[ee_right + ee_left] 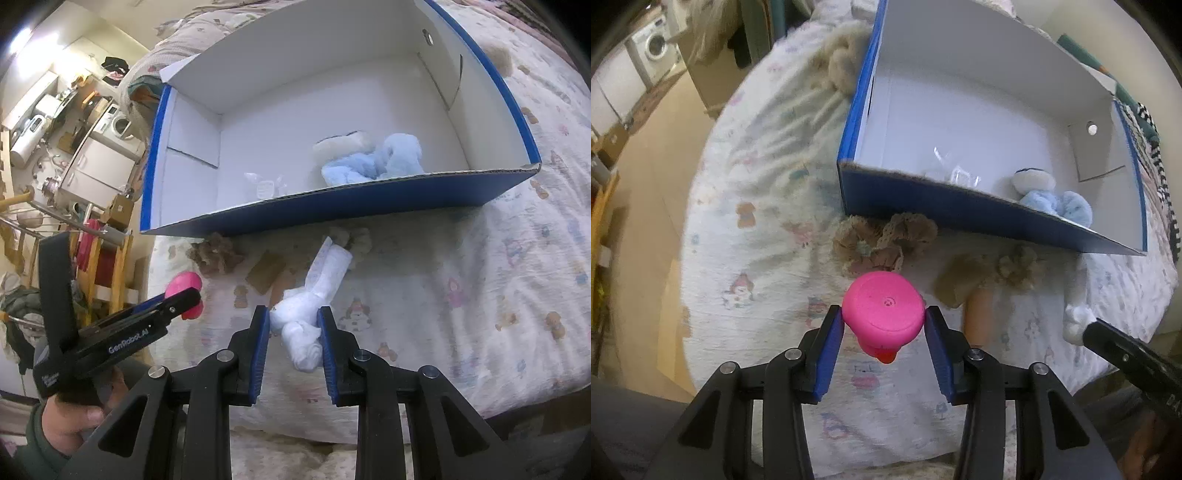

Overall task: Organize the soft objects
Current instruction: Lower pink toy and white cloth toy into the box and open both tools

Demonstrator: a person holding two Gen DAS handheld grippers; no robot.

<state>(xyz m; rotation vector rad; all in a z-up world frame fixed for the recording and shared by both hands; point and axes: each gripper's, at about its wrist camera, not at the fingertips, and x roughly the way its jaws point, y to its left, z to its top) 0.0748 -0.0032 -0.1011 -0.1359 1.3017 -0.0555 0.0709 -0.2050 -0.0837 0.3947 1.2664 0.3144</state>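
Left tongs [884,325] pinch the pink toy [882,310]; right tongs [293,325] clamp the white cloth [310,317]. Either may snag the box [332,210] wall at twelve o'clock.

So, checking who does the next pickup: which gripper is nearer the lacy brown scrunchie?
Left. The left gripper, holding the pink toy, is just before the scrunchie; the right gripper sits farther right.

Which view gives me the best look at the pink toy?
The left wrist view: the pink toy sits large and sharp between the left gripper jaws, which clamp it. The right wrist view shows only a small, blurred part of it behind that gripper.
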